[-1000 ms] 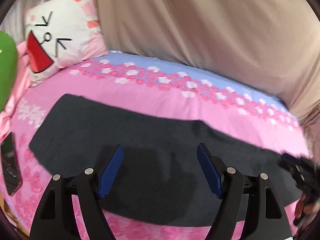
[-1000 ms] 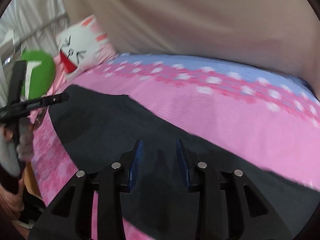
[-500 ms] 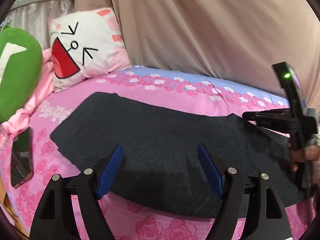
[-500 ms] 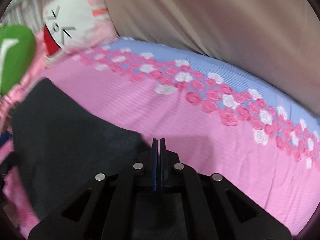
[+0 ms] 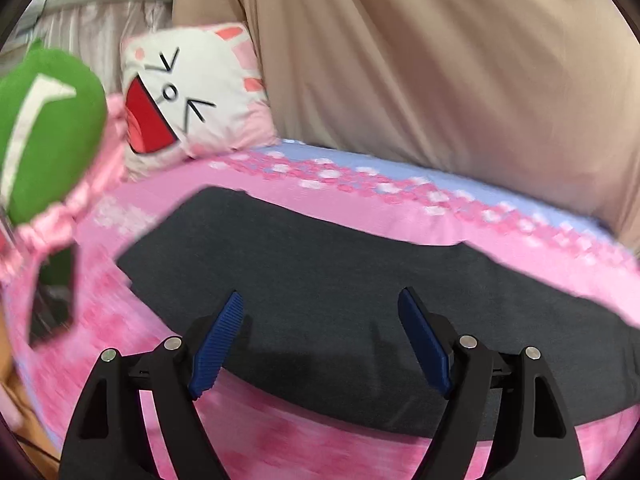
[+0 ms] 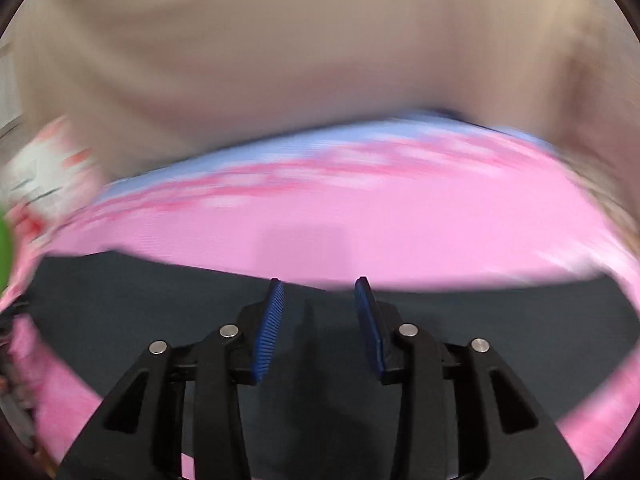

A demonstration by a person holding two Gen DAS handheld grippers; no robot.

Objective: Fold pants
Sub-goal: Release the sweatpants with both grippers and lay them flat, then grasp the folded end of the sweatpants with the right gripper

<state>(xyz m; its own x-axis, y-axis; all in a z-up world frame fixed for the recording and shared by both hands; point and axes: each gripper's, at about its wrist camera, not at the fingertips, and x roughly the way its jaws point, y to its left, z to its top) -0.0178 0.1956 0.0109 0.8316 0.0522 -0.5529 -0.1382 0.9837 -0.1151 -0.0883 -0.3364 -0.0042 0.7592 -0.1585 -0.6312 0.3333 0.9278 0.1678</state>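
Dark grey pants [image 5: 340, 280] lie flat across a pink floral bedsheet [image 5: 360, 208], running left to right. My left gripper [image 5: 320, 304] is open and empty, held above the near part of the pants. In the blurred right wrist view the pants [image 6: 140, 312] fill the lower frame. My right gripper [image 6: 319, 288] is open and empty over the pants near their far edge.
A white cartoon-face pillow [image 5: 188, 96] and a green plush [image 5: 40, 128] sit at the bed's left end. A dark phone [image 5: 52, 292] lies on the sheet at the left. A beige curtain [image 5: 440, 60] hangs behind the bed.
My right gripper was shut half a second ago and has opened; it swung back over the pants. My left gripper pulled back a little and stayed open. The right gripper left the left view.
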